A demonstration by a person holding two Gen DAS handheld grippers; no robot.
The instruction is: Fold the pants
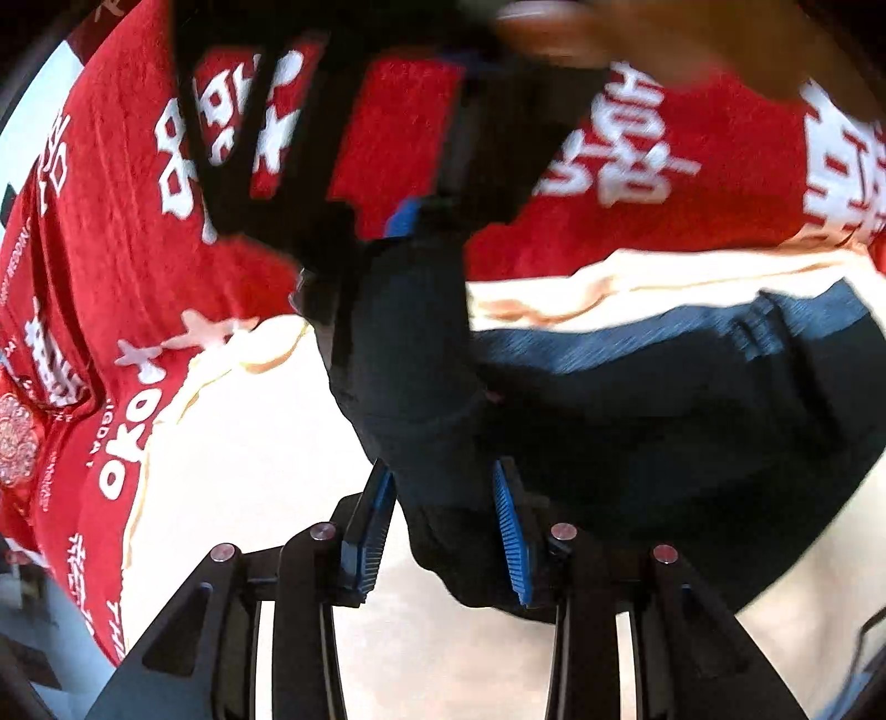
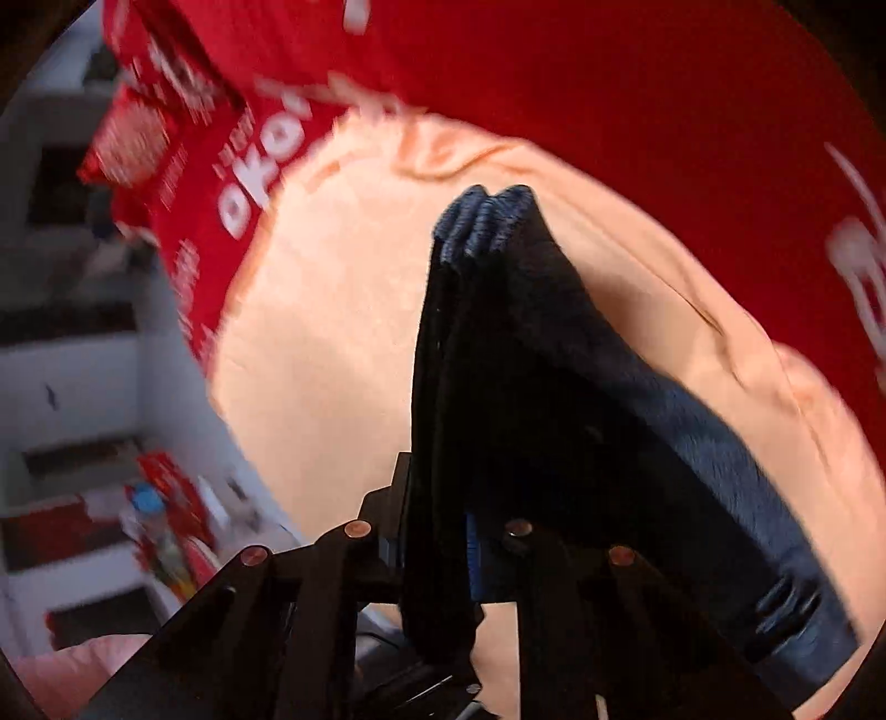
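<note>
Dark navy pants (image 1: 637, 399) hang between both grippers over a cream cloth (image 1: 249, 471). My left gripper (image 1: 443, 526) has its blue-padded fingers (image 1: 512, 531) closed on a bunched fold of the pants. In the right wrist view the pants (image 2: 498, 360) drape down through my right gripper (image 2: 459, 554), which is shut on the fabric; its pads are mostly hidden by the cloth. The other gripper (image 1: 404, 216) shows blurred above the pants in the left wrist view.
A red cloth with white lettering (image 1: 138, 221) covers the surface around the cream cloth (image 2: 332, 332). White shelves with red items (image 2: 83, 443) stand at the left of the right wrist view. A blurred hand (image 1: 637, 33) is at the top.
</note>
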